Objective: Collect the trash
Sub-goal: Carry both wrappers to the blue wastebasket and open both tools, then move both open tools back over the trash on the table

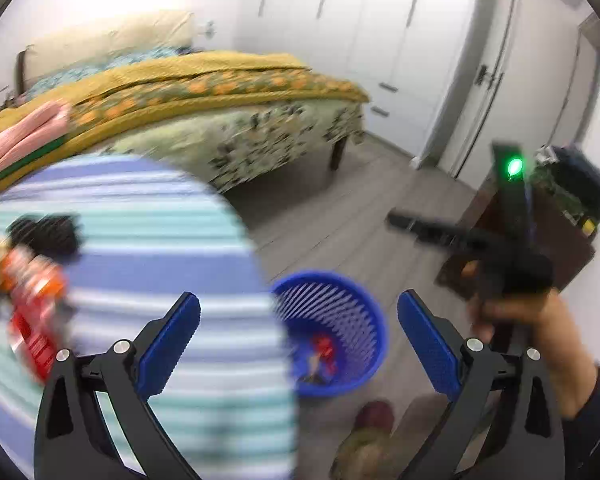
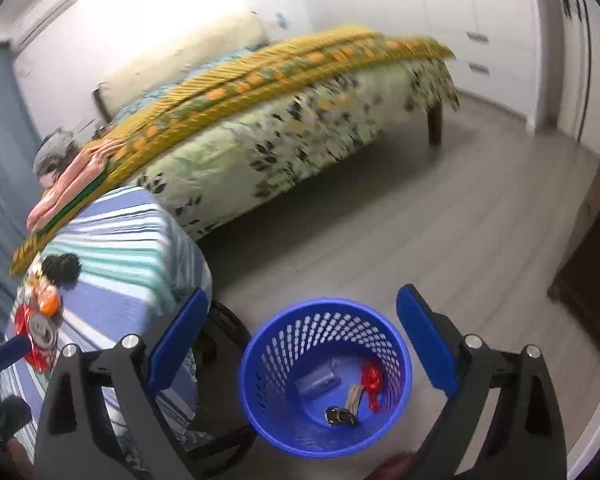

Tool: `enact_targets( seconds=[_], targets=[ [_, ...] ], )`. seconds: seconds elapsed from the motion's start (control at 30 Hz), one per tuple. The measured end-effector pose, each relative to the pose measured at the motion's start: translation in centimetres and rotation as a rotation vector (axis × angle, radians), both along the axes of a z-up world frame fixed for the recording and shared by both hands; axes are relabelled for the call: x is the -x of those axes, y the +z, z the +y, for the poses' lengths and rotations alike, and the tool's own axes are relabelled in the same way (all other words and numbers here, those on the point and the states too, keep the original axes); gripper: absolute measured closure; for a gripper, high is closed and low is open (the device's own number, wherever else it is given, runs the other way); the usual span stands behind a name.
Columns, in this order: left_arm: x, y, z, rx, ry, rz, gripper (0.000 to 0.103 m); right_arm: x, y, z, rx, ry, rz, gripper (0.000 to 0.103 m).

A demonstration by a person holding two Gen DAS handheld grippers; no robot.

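Observation:
A blue perforated bin [image 2: 326, 376] stands on the floor, holding a red wrapper [image 2: 372, 384], a clear wrapper and small scraps. It also shows in the left wrist view [image 1: 332, 332]. My right gripper [image 2: 300, 340] is open and empty above the bin. My left gripper [image 1: 300, 344] is open and empty, over the edge of a striped cloth-covered stool [image 1: 140, 248]. On the stool lie a red wrapper [image 1: 32, 340], an orange piece [image 2: 46, 300], a can [image 2: 42, 330] and a black item [image 2: 62, 268]. The right gripper's body [image 1: 508, 240] shows in the left wrist view.
A bed [image 2: 280, 120] with a yellow blanket stands behind the stool. White wardrobes [image 1: 360, 32] line the far wall. A dark wooden cabinet [image 2: 592, 280] stands at the right. The floor is grey wood.

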State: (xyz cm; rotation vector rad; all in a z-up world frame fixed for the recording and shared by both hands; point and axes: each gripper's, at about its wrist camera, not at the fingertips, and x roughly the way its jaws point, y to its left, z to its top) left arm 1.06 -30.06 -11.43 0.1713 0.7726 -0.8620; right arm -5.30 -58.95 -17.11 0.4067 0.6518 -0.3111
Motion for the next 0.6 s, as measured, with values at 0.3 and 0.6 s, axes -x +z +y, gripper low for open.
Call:
enact_targets(
  seconds=[0.3,0.6],
  targets=[
    [-1.6,-2.8,13.8,-0.174,0.187,-0.015,0.005,-1.1,2.2,13.2,0.122,0.192,-0.061,0.01],
    [-5.8,-4.4,25.9,-0.253,0.46,0.025,0.005,-2.5,-0.1,27.2,0.129,0.492,0.03,0.01]
  ],
)
